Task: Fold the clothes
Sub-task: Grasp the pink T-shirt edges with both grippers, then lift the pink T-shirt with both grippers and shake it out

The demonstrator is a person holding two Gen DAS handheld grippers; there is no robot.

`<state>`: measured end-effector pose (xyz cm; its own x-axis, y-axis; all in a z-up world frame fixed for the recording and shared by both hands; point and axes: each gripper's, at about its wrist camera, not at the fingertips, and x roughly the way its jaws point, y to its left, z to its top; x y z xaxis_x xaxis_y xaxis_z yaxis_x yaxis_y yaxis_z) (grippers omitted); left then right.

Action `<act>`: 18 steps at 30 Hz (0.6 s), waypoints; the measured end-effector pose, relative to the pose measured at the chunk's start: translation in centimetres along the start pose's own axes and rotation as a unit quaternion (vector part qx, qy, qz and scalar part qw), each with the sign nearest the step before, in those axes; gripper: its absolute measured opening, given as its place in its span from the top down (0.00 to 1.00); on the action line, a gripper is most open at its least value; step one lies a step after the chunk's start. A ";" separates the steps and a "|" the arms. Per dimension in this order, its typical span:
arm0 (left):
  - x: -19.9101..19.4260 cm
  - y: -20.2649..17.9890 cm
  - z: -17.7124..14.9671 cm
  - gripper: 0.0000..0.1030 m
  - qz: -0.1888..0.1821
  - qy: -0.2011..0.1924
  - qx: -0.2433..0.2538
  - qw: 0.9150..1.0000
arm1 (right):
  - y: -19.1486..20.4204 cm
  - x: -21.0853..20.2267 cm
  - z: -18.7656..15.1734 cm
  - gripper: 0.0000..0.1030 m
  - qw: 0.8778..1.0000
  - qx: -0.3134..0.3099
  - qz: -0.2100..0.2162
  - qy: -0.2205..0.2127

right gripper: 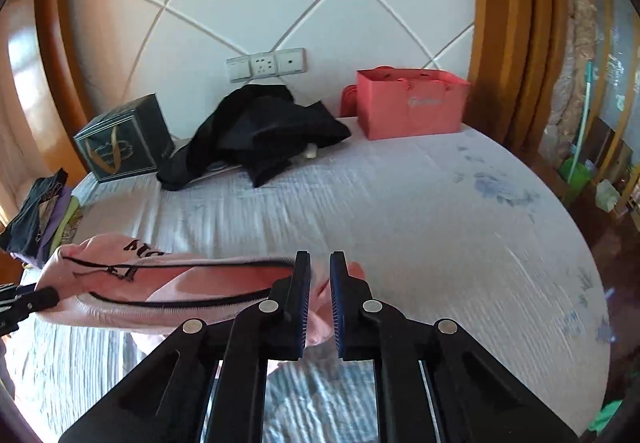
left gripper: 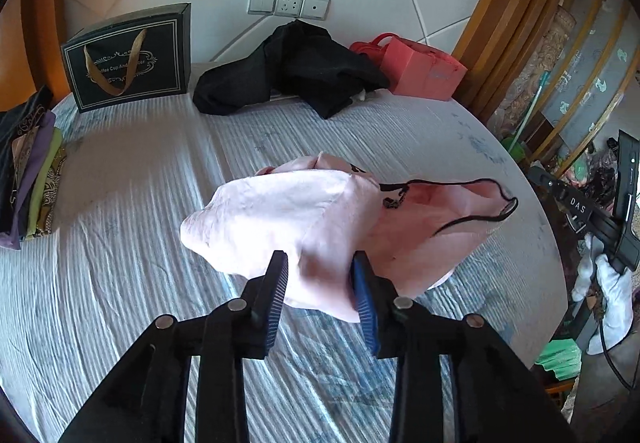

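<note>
A pale pink fabric garment with a black zip is held raised above the round worktop covered with a pale striped cloth. The left claw is clamped on one pink edge. The right claw is closed on the opposite edge, a narrow gap remaining between the pads. A crumpled black garment is seen at the far worktop edge.
</note>
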<state>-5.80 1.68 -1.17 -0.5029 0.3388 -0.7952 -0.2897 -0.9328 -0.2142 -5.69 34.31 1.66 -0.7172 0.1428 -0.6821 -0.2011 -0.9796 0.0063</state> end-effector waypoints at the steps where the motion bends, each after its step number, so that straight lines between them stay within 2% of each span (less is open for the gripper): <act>1: 0.2 -0.5 -0.4 0.54 -0.001 0.003 0.008 1.000 | -1.3 -0.1 -0.3 0.94 1.000 0.010 -0.007 0.006; 3: 0.7 -1.0 -1.1 0.45 -0.003 0.013 0.018 1.000 | -3.8 0.1 -1.2 0.94 0.999 0.034 -0.003 0.024; 6: 1.6 -1.1 -1.6 0.43 0.002 0.022 0.023 0.999 | -5.2 0.7 -3.5 0.89 0.997 0.043 0.013 0.060; 8: 2.2 -0.9 -1.4 0.43 0.008 0.024 0.022 0.999 | -5.2 1.1 -5.2 0.73 0.996 0.043 0.024 0.077; 10: 2.8 -0.8 -1.1 0.43 0.013 0.025 0.020 0.999 | -5.0 1.5 -6.7 0.64 0.994 0.048 0.039 0.090; 18: 5.4 -0.3 0.1 0.43 0.032 0.032 0.013 0.999 | -2.5 4.3 -9.0 0.62 0.986 0.032 0.091 0.135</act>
<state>-8.49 3.83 -5.30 -0.4676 0.2697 -0.8418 -0.2803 -0.9484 -0.1481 -2.24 36.13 -7.86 -0.5426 -0.0871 -0.8355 -0.1329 -0.9732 0.1877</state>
